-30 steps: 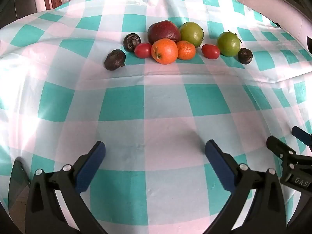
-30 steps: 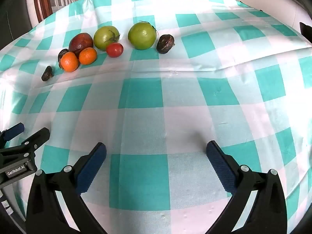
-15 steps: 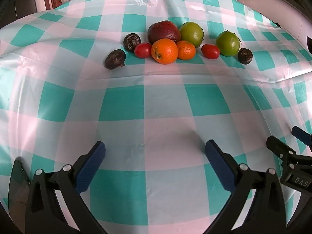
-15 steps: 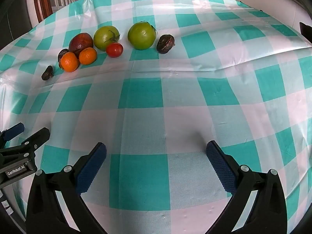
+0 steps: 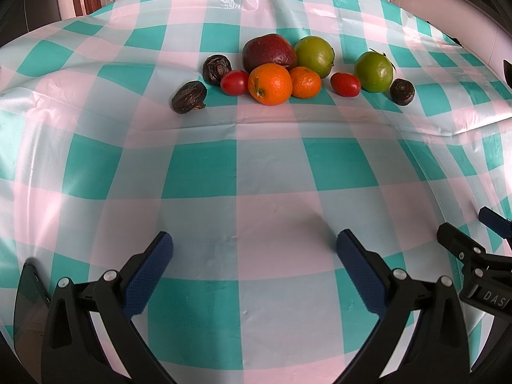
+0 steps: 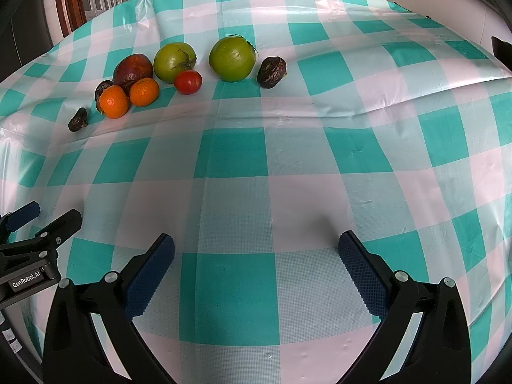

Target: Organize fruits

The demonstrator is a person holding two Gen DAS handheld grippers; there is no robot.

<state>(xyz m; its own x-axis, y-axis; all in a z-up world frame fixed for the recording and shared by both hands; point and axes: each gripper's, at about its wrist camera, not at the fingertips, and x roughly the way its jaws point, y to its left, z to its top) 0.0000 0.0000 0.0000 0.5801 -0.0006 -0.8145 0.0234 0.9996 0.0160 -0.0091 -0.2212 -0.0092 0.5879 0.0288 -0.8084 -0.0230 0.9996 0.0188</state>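
The fruit sits in a loose row toward the far edge of the table, on a teal, pink and white checked tablecloth (image 5: 268, 172). In the middle there's a dark red apple (image 5: 269, 52) with a green tomato (image 5: 315, 55) right against it, and two oranges in front, the bigger orange (image 5: 270, 84) touching the smaller orange (image 5: 305, 82). A cherry tomato (image 5: 235, 82) sits just beside the big orange toward the left edge, and a second cherry tomato (image 5: 345, 84) lies between the small orange and another green tomato (image 5: 373, 71). Three dark wrinkly fruits, can't tell what exactly: one (image 5: 216, 69) behind the left cherry tomato, one (image 5: 189, 97) alone further left, one (image 5: 402, 91) at the right end.

Left gripper (image 5: 254, 252) hovers near the front edge, fingers spread wide, nothing in them. Right gripper (image 6: 256, 252) same deal, wide apart and empty, well short of the fruit.
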